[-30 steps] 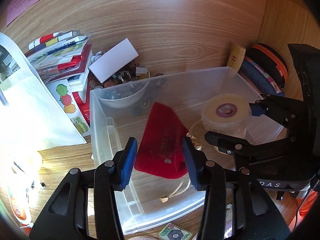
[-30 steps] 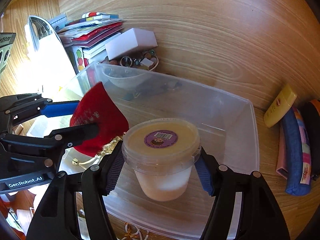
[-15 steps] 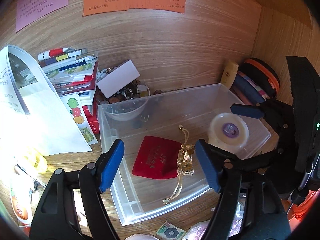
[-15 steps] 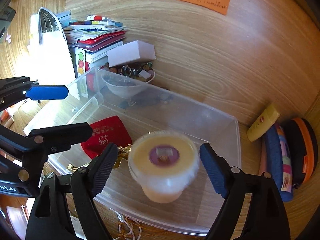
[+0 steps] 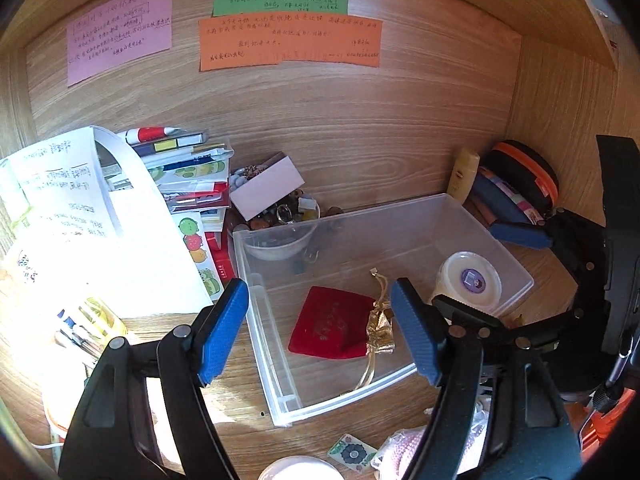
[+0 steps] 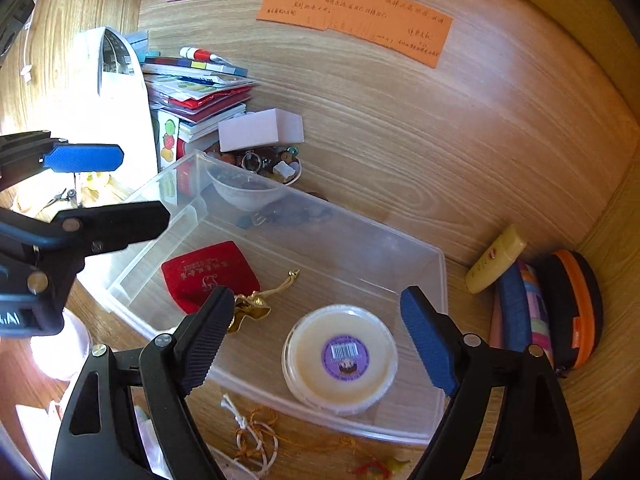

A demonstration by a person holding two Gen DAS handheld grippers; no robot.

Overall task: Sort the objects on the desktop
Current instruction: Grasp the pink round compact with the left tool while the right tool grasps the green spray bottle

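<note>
A clear plastic bin (image 5: 256, 264) (image 6: 440, 280) stands on the wooden desk. In it lie a red pouch (image 5: 330, 322) (image 6: 208, 274) with a gold drawstring top and a round white tub (image 5: 470, 282) (image 6: 340, 356) with a purple label. My left gripper (image 5: 320, 334) is open and empty, held above the bin's near left side. My right gripper (image 6: 316, 342) is open and empty, above the tub. The left gripper also shows in the right wrist view (image 6: 100, 188).
A stack of booklets (image 5: 188, 184) and white papers (image 5: 80, 220) lie left of the bin. A bowl of trinkets (image 6: 264, 168) with a white box (image 6: 260, 130) is behind it. A yellow tube (image 6: 496, 258) and pouches (image 6: 560, 308) lie at the right corner. Cords (image 6: 256, 436) lie in front.
Both grippers opened, letting go of the red pouch and the tub into the bin, then rose and drew back. Pouch and tub now rest on the bin floor.
</note>
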